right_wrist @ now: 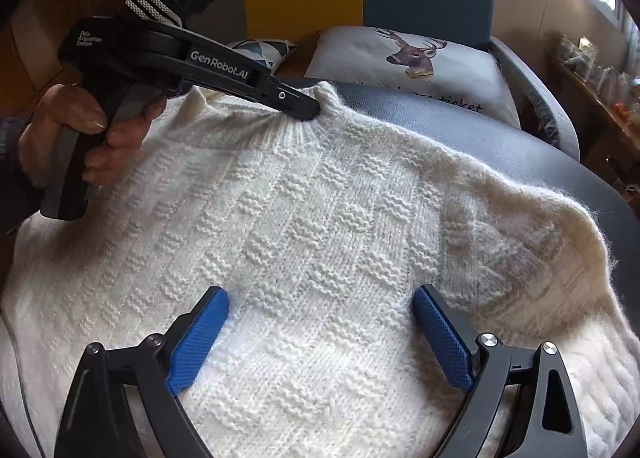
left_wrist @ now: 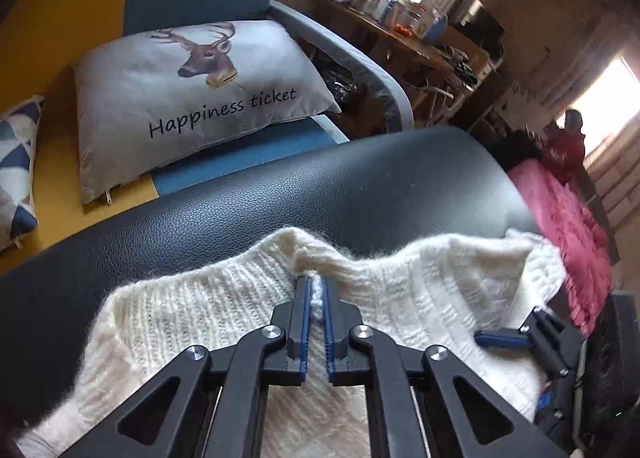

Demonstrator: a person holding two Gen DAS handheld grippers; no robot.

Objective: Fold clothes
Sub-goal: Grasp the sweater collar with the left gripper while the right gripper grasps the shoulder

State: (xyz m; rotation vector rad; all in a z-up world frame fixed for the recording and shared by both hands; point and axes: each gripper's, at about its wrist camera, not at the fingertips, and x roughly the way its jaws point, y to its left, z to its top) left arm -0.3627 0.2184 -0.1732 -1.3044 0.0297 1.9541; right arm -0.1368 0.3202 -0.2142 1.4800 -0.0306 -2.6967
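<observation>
A black leather seat (left_wrist: 280,194) carries a cream knitted sweater (right_wrist: 320,226), lying flat.
Its collar points toward the deer pillow (left_wrist: 192,98). The left gripper (left_wrist: 316,294) is clamped on the ribbed collar; only the right wrist view shows the basket-weave front, where the right gripper (right_wrist: 320,306) hangs with its jaws wide apart.

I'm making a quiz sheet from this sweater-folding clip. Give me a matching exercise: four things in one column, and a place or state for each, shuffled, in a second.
Column one:
1. left gripper
2. right gripper
3. white knit sweater
4. deer cushion

Column two:
A. spread flat on the black padded surface
B. jaws wide open above the knit
C. lying on the seat behind
D. pinched shut on the sweater's collar

Pairs: 1-D, 2-B, 3-A, 4-C
</observation>
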